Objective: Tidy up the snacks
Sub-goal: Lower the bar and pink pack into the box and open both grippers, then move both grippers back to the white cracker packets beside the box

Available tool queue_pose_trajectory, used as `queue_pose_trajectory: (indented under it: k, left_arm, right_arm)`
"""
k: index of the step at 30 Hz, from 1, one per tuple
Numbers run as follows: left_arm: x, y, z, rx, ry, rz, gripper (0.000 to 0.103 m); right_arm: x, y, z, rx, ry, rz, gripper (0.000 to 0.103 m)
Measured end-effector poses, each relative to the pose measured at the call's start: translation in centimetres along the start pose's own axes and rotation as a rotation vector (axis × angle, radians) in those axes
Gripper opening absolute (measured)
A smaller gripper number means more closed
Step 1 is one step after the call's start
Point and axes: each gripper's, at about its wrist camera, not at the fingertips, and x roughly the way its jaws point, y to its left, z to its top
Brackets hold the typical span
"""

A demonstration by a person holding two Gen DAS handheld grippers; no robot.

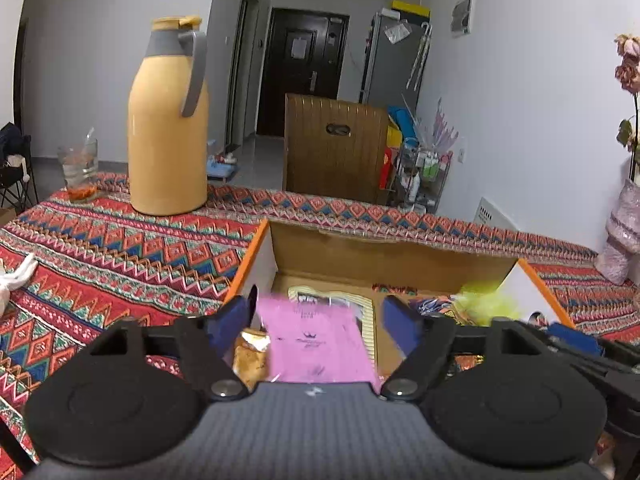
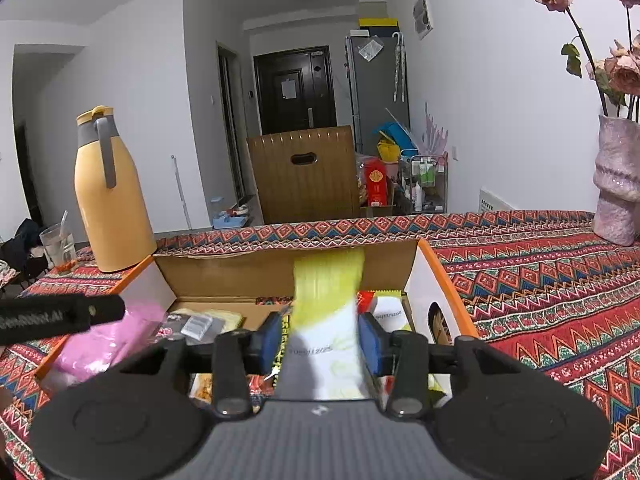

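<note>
An open cardboard box (image 1: 360, 252) with an orange rim stands on the patterned tablecloth and holds several snack packets. My left gripper (image 1: 320, 304) hangs over the box's left half, its blue pads (image 1: 400, 320) spread wide. A pink packet (image 1: 316, 340) lies blurred between them, clear of both pads. Over the middle of the box (image 2: 224, 276) is my right gripper (image 2: 320, 320), jaws parted. A yellow-and-white packet (image 2: 328, 320) sits blurred between its pads (image 2: 370, 344), and I see no squeeze on it. The pink packet (image 2: 104, 340) also shows in the right wrist view, under the left gripper's finger.
A yellow thermos jug (image 1: 168, 120) and a drinking glass (image 1: 80, 172) stand on the table behind and left of the box. A pink vase (image 2: 616, 192) with dried flowers stands at the far right. A wooden chair back (image 1: 332, 148) rises beyond the table's far edge.
</note>
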Motion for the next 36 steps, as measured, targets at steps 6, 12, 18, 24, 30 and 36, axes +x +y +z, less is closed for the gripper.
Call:
queue_pose_trajectory:
  k: [6,12,18,24,30,36]
  left_arm:
    - [-1.0,0.1,0.3,-0.008,-0.036,0.0,0.103]
    - [-1.4,0.0,0.3,0.0,-0.041,-0.003,0.103]
    - [-1.8,0.1,0.4,-0.01,-0.038,-0.004,0.103]
    - [-2.9,0.1,0.8,-0.003,-0.045,-0.015,0.103]
    - [-4.2,0.6,0.8,-0.009,-0.029,-0.011,0.103]
    - [-6.0,1.2,0.2,-0.006,-0.017,-0.005,0.103]
  right_arm:
    - [-1.3,-0.2,0.0,0.02,-0.042,0.004,0.103]
    - [-1.7,-0.7,0.1,0.044,-0.057,-0.001,0.103]
    - [-2.0,-0.8,0.2,0.042,-0.06,-0.016,0.103]
    - [-2.8,-0.8,0.6,0.031,-0.074,-0.026,0.103]
    - [-4.7,-1.2,0.9,0.028,-0.078,-0.033,0.103]
    - [-7.1,-1.9,0.3,0.007,-0.077,-0.042,0.103]
